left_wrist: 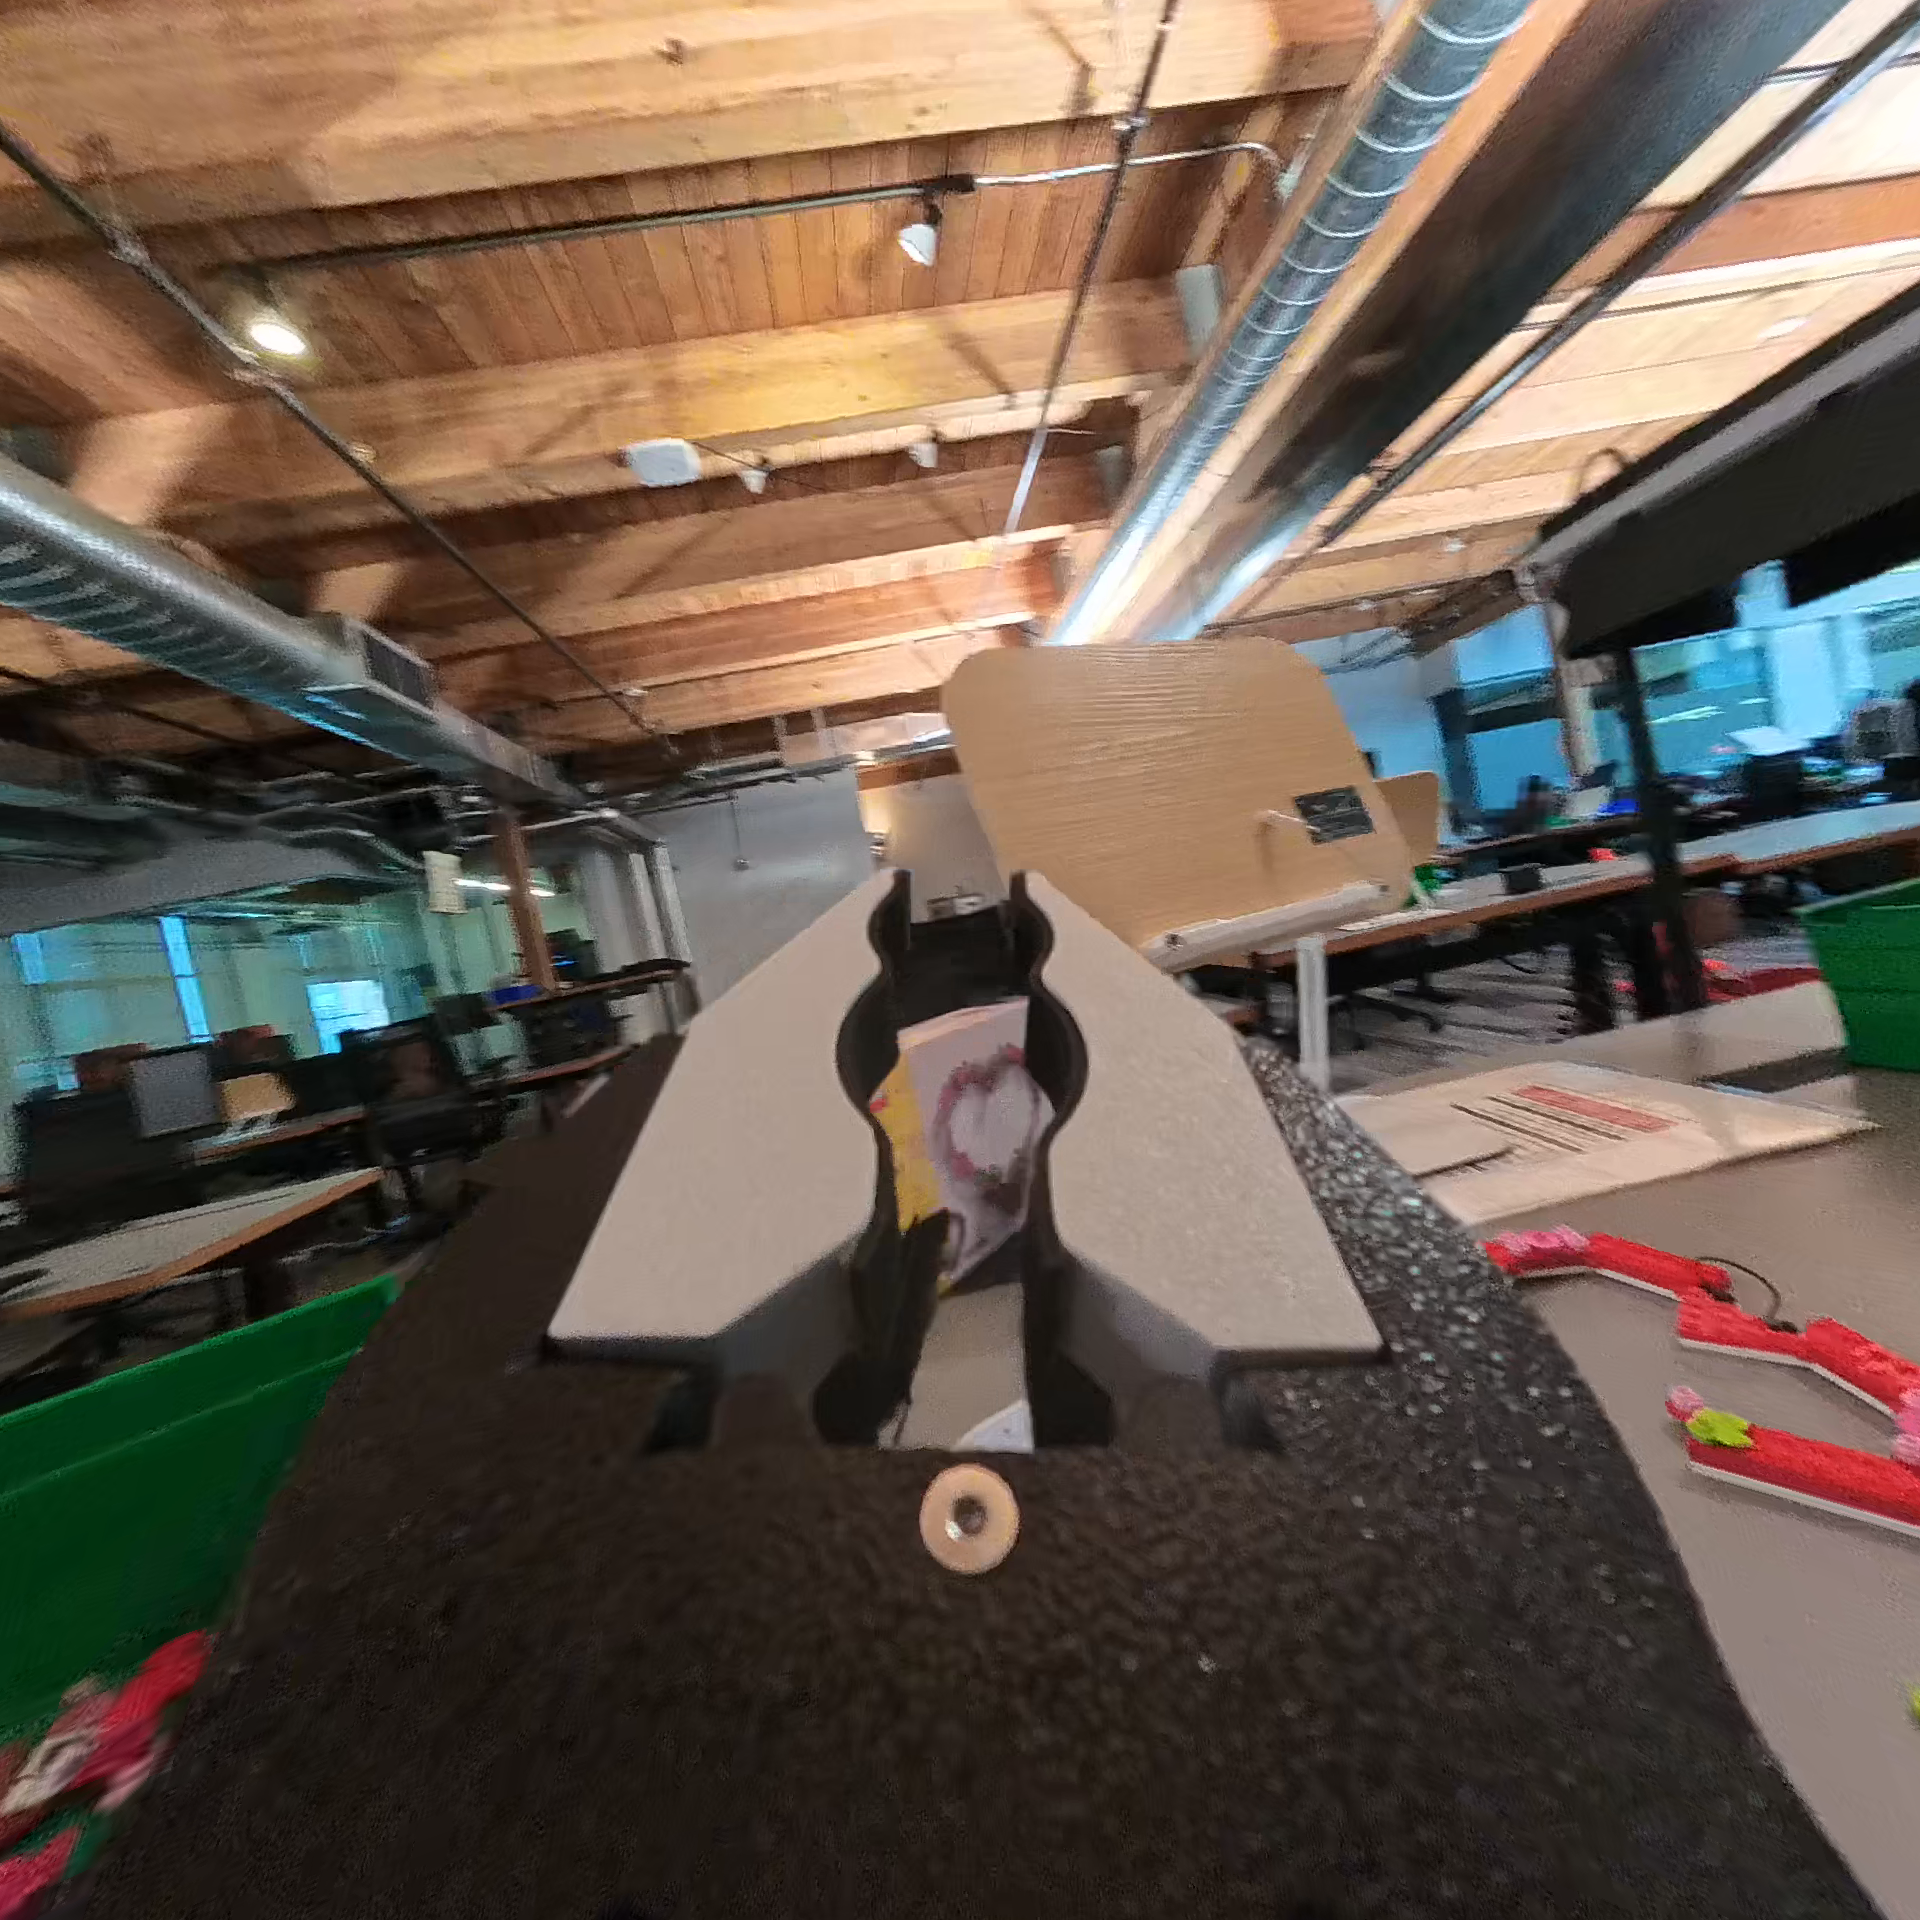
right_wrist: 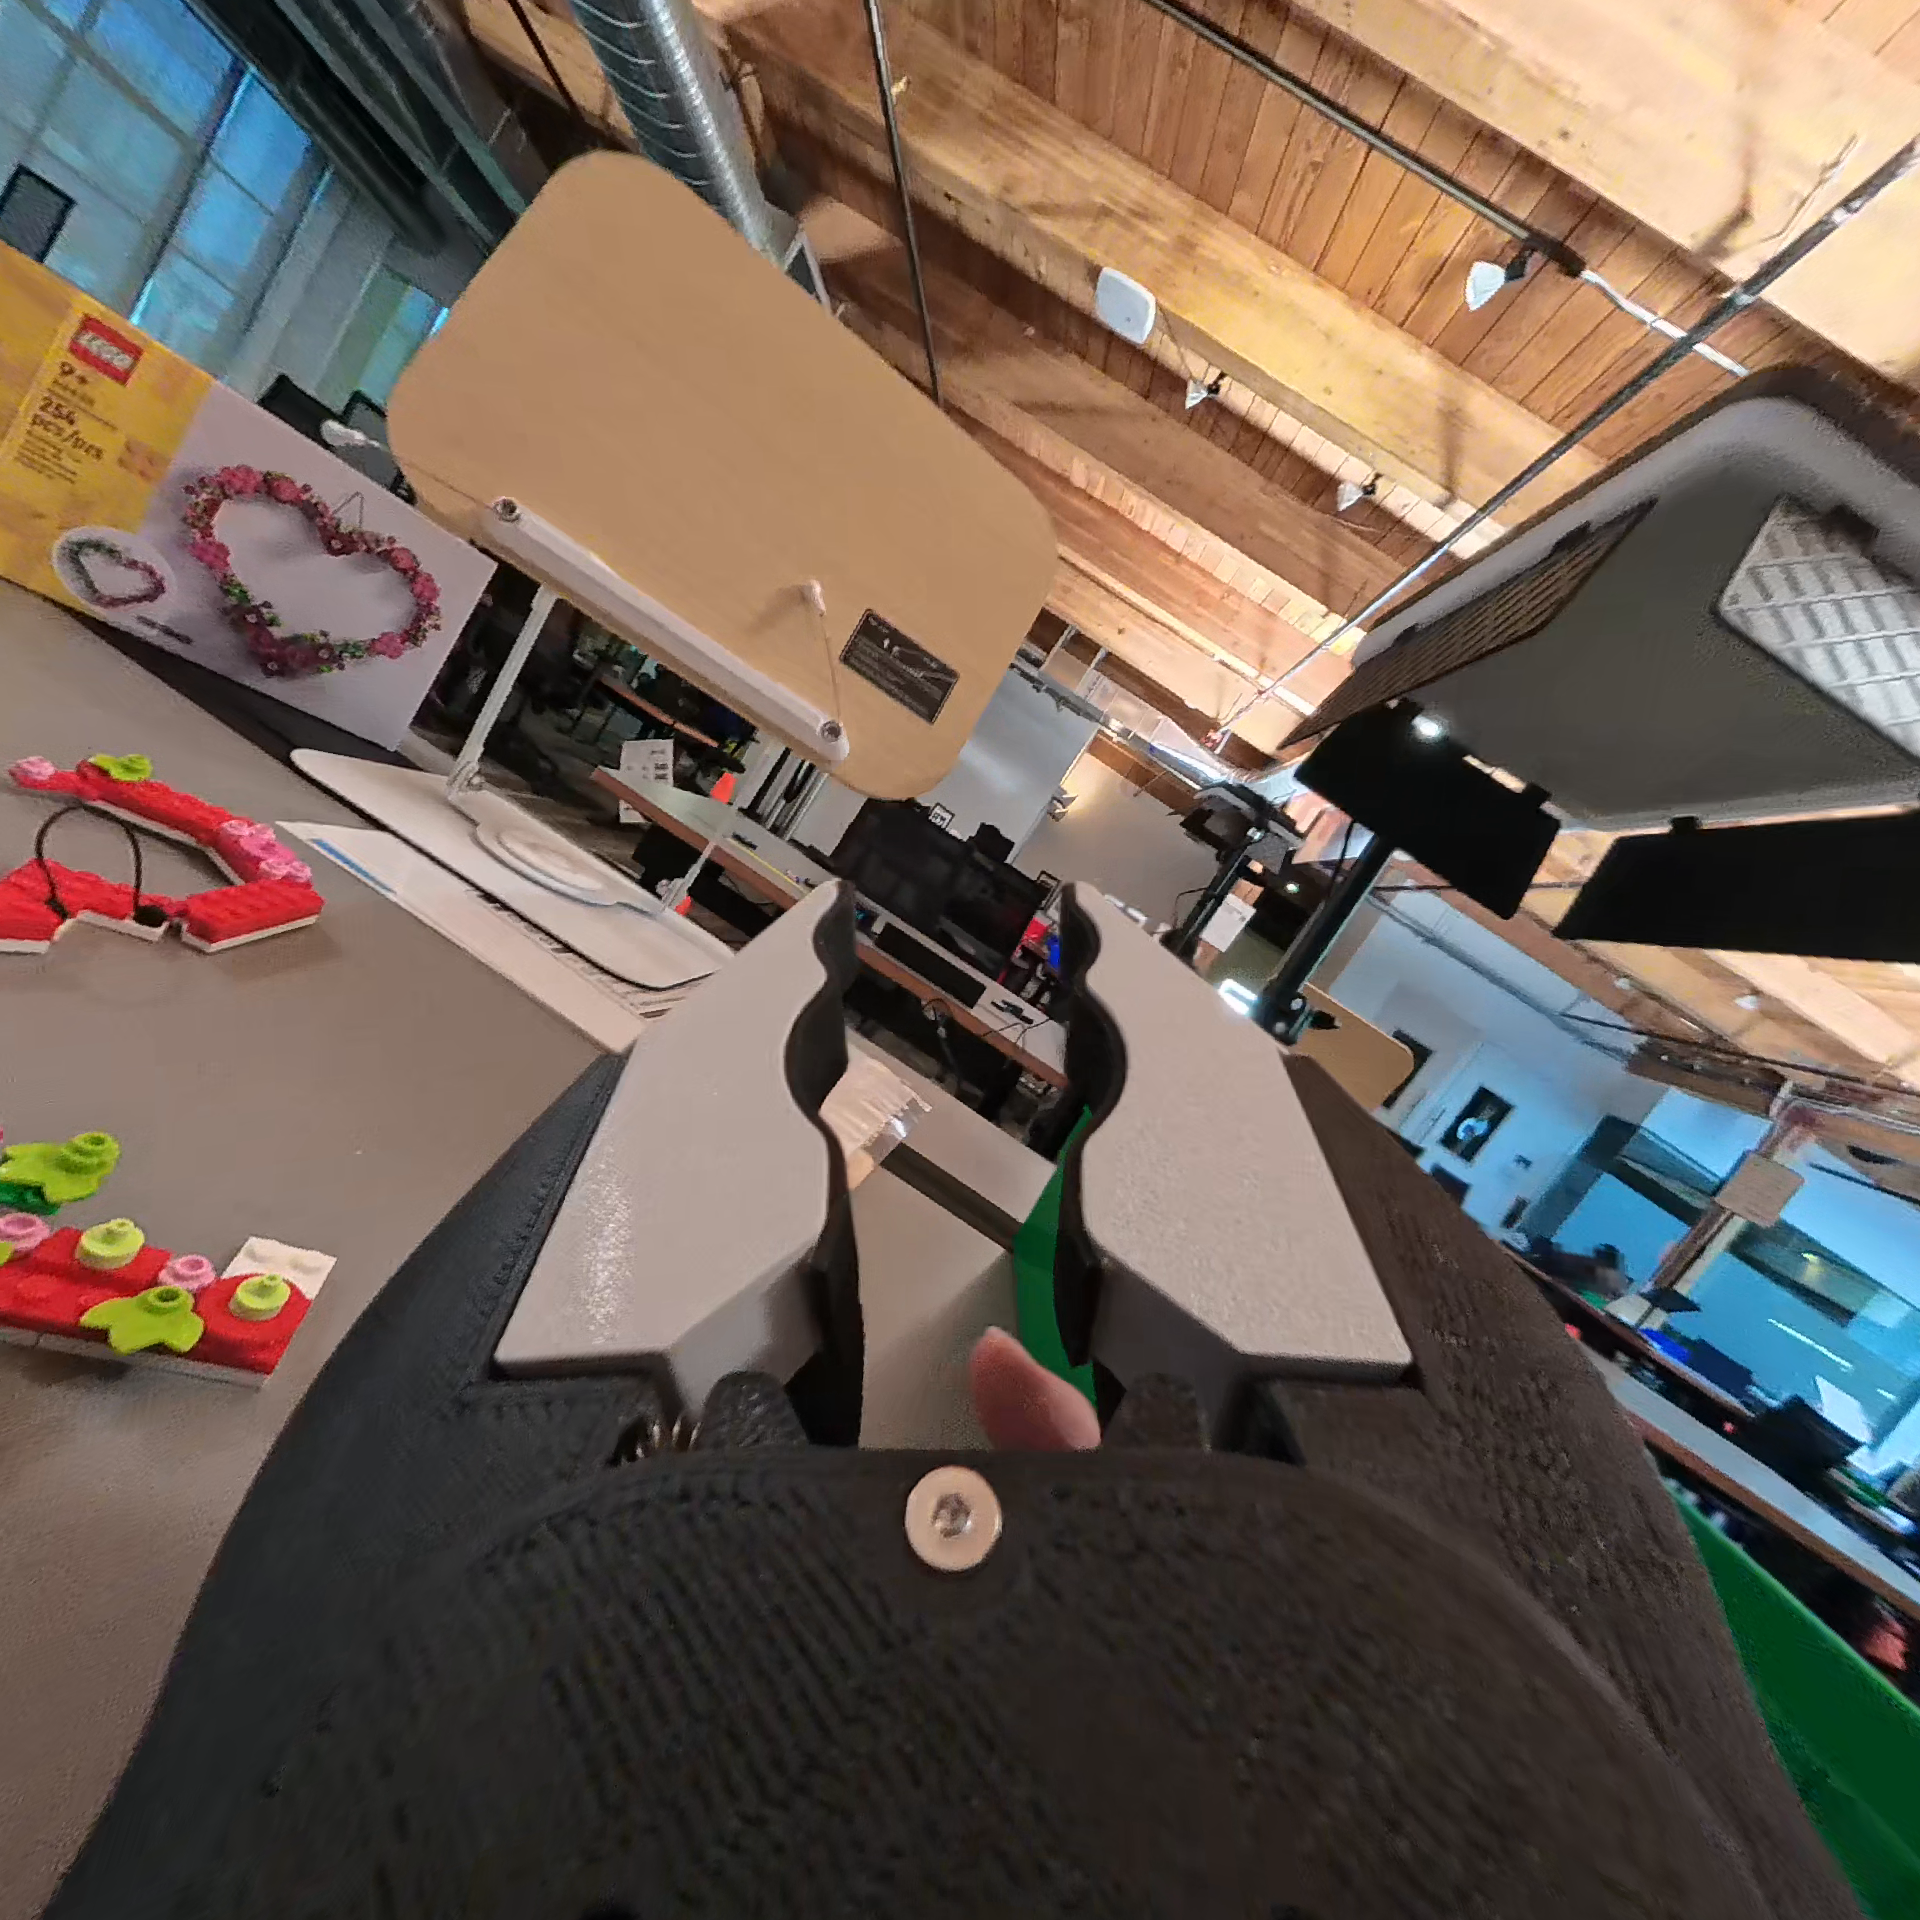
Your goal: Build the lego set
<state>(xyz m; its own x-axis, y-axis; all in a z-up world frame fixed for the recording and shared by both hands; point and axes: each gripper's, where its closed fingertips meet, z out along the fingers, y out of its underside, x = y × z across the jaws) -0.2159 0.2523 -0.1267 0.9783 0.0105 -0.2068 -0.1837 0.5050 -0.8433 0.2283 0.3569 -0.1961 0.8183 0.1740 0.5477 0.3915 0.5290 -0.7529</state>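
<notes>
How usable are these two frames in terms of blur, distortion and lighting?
Left wrist view: motion-smeared throughout; the red brick heart section on the grey table is soft, the green plastic bin blurrier, and the ceiling beams bow with wide-angle distortion. Right wrist view: sharper; the red brick strip with lime leaves and the yellow set box read clearly, the far office is soft, the lighting even and without harsh glare.
</notes>
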